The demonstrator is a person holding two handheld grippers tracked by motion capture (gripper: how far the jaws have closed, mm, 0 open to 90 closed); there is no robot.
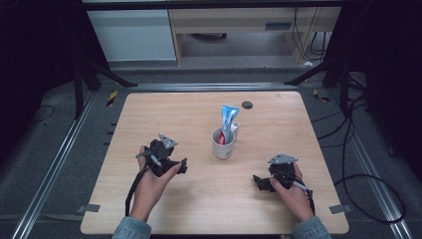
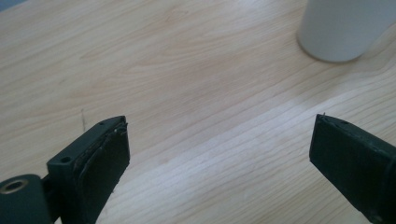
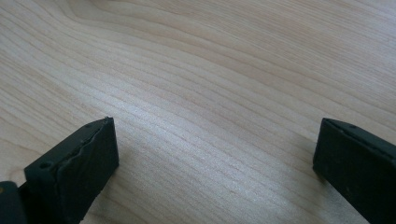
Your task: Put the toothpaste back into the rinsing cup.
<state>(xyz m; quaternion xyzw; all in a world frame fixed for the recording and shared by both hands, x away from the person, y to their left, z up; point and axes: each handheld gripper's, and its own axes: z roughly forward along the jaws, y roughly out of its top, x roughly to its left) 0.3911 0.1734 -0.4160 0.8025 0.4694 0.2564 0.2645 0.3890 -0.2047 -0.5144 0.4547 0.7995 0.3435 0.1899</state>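
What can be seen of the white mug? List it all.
The white mug stands upright near the middle of the wooden table, between the two grippers and touched by neither. It looks like glazed ceramic, smooth and plain, with its handle pointing away from the person. A blue, white and red toothpaste tube stands in it, leaning and rising well above the rim. In the left gripper view its rounded lower wall rests on the wood.

You work at a pale wooden table [image 1: 149, 209] on grey floor [image 1: 45, 149]. A light desk [image 1: 239, 20] stands beyond, dark curtains [image 1: 30, 45] flanking you
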